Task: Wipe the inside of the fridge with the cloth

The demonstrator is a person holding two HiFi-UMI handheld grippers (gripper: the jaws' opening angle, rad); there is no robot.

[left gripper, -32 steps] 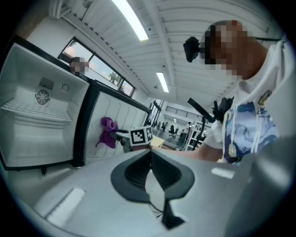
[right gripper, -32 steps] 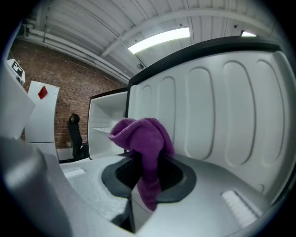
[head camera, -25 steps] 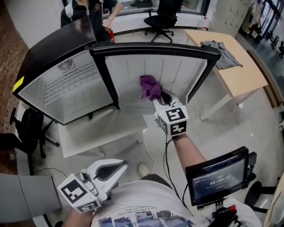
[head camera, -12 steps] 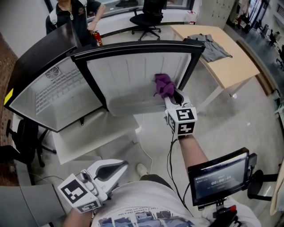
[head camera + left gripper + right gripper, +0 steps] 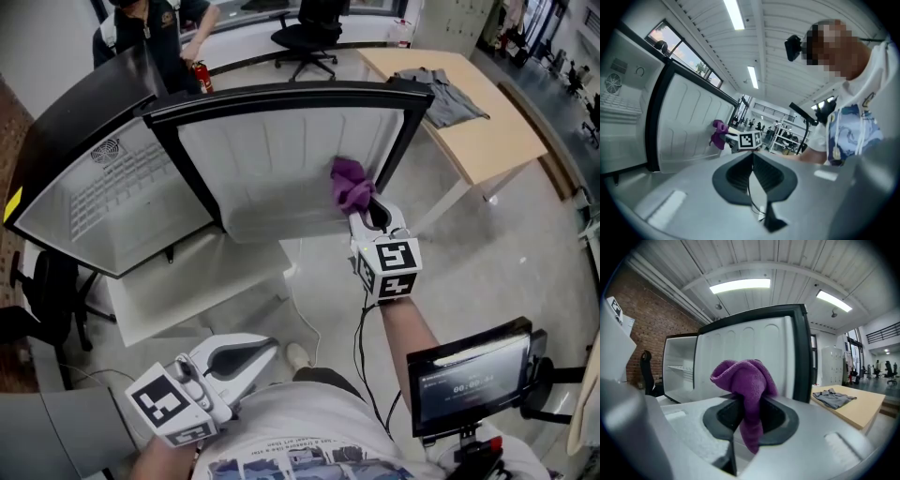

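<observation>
- My right gripper [image 5: 364, 204] has its jaws clamped on the purple cloth [image 5: 349, 182], which is bunched up at the fridge door [image 5: 272, 155] liner, low and near its right edge. It looks like it's touching.
- My left gripper [image 5: 267, 350] has its jaws closed on nothing and sits low by my body.
- Progress: I'd say mid-wipe. No streaks show, so I can't tell how much is done (the cabinet [image 5: 122, 187] is probably left to do).
- Cloth: soft, fuzzy, floppy.
- Liner: smooth white plastic with vertical ribs, inside a black frame [image 5: 415, 141].
</observation>
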